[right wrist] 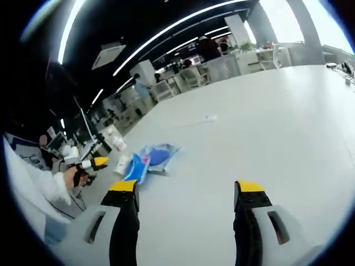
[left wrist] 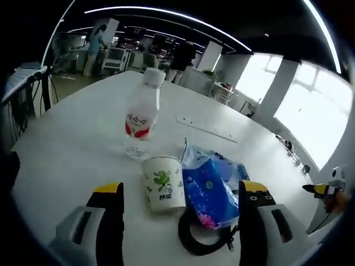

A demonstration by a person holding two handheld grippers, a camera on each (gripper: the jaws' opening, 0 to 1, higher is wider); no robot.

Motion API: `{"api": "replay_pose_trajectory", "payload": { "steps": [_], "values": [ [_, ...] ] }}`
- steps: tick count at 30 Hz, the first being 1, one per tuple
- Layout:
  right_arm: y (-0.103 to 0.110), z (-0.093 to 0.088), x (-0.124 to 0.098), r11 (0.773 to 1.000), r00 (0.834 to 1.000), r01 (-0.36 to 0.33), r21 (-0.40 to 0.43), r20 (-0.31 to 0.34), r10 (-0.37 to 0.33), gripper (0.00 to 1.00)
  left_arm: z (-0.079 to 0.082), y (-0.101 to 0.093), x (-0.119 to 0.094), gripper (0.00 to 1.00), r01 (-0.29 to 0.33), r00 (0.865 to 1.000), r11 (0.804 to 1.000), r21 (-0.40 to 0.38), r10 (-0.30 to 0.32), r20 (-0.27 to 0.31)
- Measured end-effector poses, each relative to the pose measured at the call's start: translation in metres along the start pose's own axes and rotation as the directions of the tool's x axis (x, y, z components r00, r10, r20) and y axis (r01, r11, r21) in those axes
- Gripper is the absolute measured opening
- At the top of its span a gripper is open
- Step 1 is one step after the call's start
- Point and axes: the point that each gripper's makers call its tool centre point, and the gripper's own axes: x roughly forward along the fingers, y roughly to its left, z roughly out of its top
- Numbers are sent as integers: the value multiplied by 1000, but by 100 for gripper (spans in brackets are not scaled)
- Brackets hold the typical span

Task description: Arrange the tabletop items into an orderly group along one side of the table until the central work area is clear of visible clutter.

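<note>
My left gripper (left wrist: 182,190) is open, its yellow-tipped jaws standing either side of a white paper cup (left wrist: 163,183) with a green print and a blue tissue pack (left wrist: 211,191). A black coiled strap (left wrist: 201,240) lies under the pack. Behind the cup stands a clear water bottle (left wrist: 142,113) with a red label and white cap. My right gripper (right wrist: 186,190) is open over bare white table (right wrist: 266,122), well to the right of the blue pack (right wrist: 150,159) and the cup (right wrist: 122,164). The left gripper (right wrist: 91,164) shows at the far left, held in a hand.
A white strip (left wrist: 206,128) lies flat on the table beyond the bottle. Small items sit at the table's far right edge (left wrist: 291,148). Chairs, desks and people stand beyond the far end. A white sleeve (right wrist: 33,183) comes in at the left.
</note>
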Motion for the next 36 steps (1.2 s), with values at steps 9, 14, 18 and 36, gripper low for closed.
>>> {"api": "replay_pose_trajectory", "payload": {
  "steps": [9,14,18,36],
  "values": [
    [1,-2,5,1000,1000,4,20,-14,-4,66,-13,16,32,85,-32,997,995,-96,25,-69],
    [7,-1,9,999,1000,-4,33,-14,4,64,-34,25,38,77,-63,982,997,-35,56,-181],
    [10,-4,11,999,1000,-3,32,-25,4,63,-35,28,42,70,-69,983,997,-30,62,-175],
    [19,-9,6,997,999,43,61,-10,-43,62,-39,33,51,41,-81,979,995,65,91,-184]
  ]
}}
